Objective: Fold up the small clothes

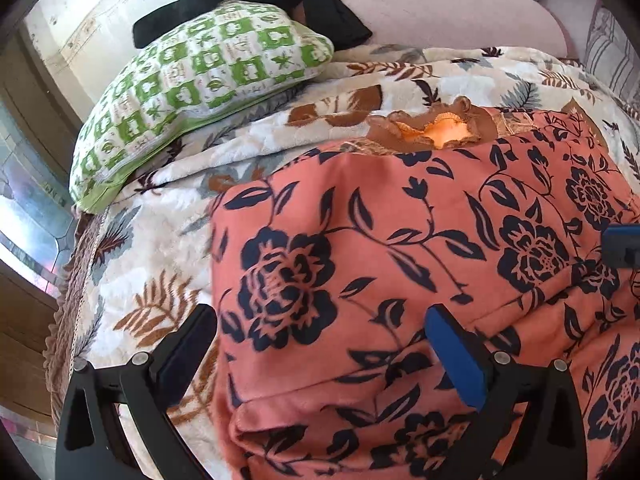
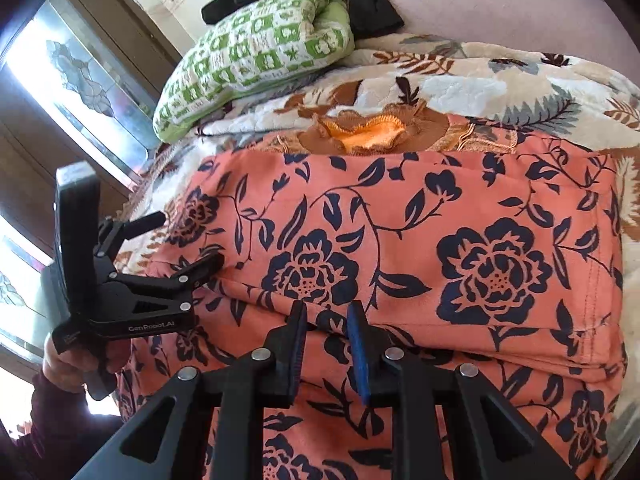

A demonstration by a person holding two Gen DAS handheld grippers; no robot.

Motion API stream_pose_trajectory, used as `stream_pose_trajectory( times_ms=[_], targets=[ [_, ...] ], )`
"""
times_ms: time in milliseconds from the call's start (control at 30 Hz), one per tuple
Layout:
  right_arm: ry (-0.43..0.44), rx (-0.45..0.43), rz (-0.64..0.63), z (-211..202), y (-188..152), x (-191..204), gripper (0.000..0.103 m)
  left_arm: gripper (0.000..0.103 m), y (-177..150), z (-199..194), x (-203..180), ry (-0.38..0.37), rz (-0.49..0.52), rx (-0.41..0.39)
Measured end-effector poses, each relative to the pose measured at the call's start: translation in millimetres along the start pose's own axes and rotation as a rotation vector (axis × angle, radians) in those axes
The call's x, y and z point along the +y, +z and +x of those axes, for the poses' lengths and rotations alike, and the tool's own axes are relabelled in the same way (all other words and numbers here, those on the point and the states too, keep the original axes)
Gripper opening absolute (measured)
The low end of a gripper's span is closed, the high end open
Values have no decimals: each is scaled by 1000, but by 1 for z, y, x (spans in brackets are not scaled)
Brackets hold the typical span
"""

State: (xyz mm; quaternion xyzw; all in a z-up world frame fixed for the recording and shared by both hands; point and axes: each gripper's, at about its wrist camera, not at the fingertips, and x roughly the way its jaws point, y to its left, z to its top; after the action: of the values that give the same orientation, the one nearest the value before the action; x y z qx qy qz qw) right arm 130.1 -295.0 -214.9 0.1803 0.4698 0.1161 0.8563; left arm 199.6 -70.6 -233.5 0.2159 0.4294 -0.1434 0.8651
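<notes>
From my remote seat, far left: a window (image 2: pixel 68 76), then the green-checked pillow (image 1: pixel 192 92) with a black garment (image 1: pixel 256 4) heaped on it, both on the bed's leaf-print blanket (image 1: pixel 132 256).

Left tongs (image 1: pixel 320 324): spread wide, nothing between the pads, poised over the left edge of the coral floral garment (image 1: pixel 400 248). The right wrist view agrees; they stand gaping at that same edge, a hand (image 2: pixel 66 360) gripping the handle.

Centre: the coral garment lies spread on the blanket, one flap folded over with a crease running across near me. At its far end an orange ruffled neckline (image 2: pixel 368 136) peeks out.

Right tongs (image 2: pixel 326 320): a narrow gap between the pads, sitting right at the crease; I see no cloth pinched, so I judge them let go.

Step in hand, as I read it: set the fold and take the next hold. I'd bring both tongs onto matching corners, catch both layers, lift level, and lay the edge square so no wrinkle gets trapped.
</notes>
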Motion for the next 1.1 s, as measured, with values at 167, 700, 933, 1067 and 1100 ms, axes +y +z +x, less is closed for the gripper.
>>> stream_pose_trajectory(
  times_ms=[167,700,933,1067,1100],
  targets=[
    [23,-128,131,-50,-18,-27,44,103,-45,-21,47,16,-114,27],
    [-24,-362,525,-170,-162,-112,89,74,-186,-70,86,-273,-450,149],
    [-68,-355,572,-190,-213,-127,89,88,-195,-78,66,-318,-403,128],
    [-79,-351,604,-193,-229,-137,89,87,-192,-80,54,-369,-377,98],
    [-83,-349,610,-193,-232,-139,89,84,-190,-82,51,-400,-379,93]
  ],
)
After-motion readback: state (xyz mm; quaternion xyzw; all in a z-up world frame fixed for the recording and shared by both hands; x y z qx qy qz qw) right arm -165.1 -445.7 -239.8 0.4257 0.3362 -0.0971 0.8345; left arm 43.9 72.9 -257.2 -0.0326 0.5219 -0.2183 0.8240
